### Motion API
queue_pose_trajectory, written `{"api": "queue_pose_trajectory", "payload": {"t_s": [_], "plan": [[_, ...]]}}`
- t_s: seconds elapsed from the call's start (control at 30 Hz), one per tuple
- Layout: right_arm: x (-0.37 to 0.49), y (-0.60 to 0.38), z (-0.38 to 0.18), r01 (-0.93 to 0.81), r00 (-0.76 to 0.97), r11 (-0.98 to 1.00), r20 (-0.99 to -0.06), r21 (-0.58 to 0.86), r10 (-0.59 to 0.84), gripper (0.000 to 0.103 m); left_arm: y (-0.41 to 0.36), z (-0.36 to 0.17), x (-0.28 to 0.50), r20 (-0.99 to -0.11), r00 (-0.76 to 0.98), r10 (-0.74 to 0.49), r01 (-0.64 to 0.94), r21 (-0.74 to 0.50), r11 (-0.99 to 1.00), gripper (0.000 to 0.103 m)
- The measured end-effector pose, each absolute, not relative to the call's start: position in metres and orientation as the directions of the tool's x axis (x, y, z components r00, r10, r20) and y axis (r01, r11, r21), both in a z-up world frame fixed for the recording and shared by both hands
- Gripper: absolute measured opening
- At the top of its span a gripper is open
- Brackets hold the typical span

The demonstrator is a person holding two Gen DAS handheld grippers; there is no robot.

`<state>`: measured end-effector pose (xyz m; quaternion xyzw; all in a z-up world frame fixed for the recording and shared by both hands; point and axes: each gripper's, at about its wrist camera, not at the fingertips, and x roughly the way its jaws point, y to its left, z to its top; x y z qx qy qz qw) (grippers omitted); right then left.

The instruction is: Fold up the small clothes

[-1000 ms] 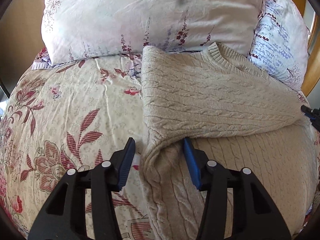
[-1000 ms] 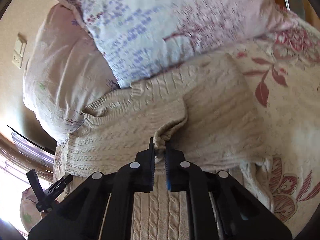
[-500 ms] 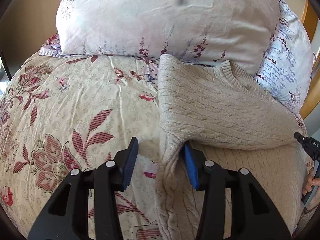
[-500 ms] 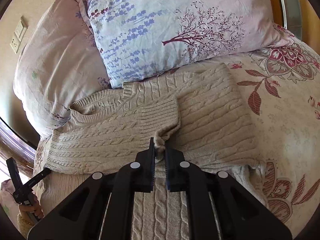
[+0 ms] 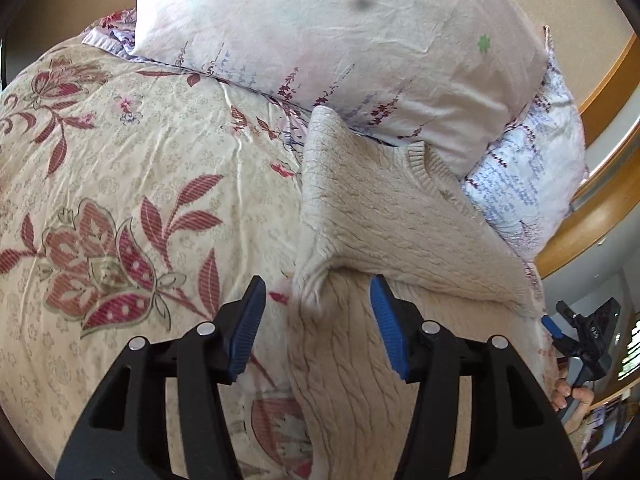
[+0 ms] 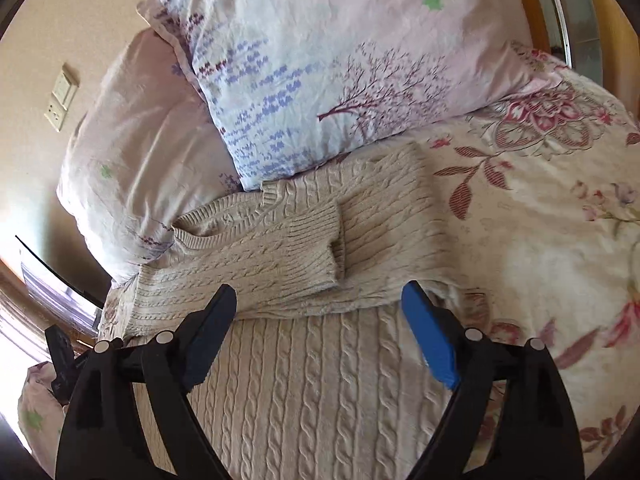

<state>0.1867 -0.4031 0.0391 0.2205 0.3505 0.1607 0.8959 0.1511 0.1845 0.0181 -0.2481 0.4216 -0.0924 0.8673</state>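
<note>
A beige cable-knit sweater (image 6: 304, 380) lies flat on the floral bedspread, its collar toward the pillows. One sleeve (image 6: 280, 256) lies folded across the chest, its ribbed cuff free. My right gripper (image 6: 320, 320) is open and empty, just above the sweater body below that cuff. In the left wrist view the sweater (image 5: 380, 216) shows its folded left edge. My left gripper (image 5: 318, 308) is open, its jaws either side of the fold corner, not closed on it. The right gripper also shows in the left wrist view (image 5: 584, 336) at the far right.
Two floral pillows (image 6: 360, 64) (image 5: 340, 32) lean at the head of the bed, touching the sweater's collar. The bedspread (image 5: 120, 168) stretches to the left. A wooden headboard (image 5: 600, 200) curves at the right. Wall switches (image 6: 60, 96) are at the left.
My right gripper has opened and let go of the sleeve cuff, which now lies on the chest. My left gripper has stayed open and the view has swung a little left.
</note>
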Motion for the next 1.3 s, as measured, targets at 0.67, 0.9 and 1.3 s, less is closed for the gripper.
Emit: {"api": "queue_pose_trajectory", "payload": {"t_s": [0.67, 0.9, 1.3], "plan": [[0.081, -0.453, -0.033, -0.119, 0.531, 0.616, -0.475, 0.779, 0.702, 0.043, 0.176, -0.002, 0.034, -0.583, 0.582, -0.567, 0.035, -0.678, 0.734, 0.048], [0.043, -0.436, -0.049, -0.174, 0.459, 0.544, -0.421, 0.821, 0.782, 0.032, 0.155, -0.007, -0.008, -0.544, 0.532, -0.649, 0.098, -0.722, 0.685, 0.031], [0.018, -0.417, -0.040, -0.253, 0.492, 0.642, -0.475, 0.724, 0.729, 0.010, 0.145, -0.011, -0.023, -0.566, 0.500, -0.655, 0.101, -0.713, 0.694, 0.018]]}}
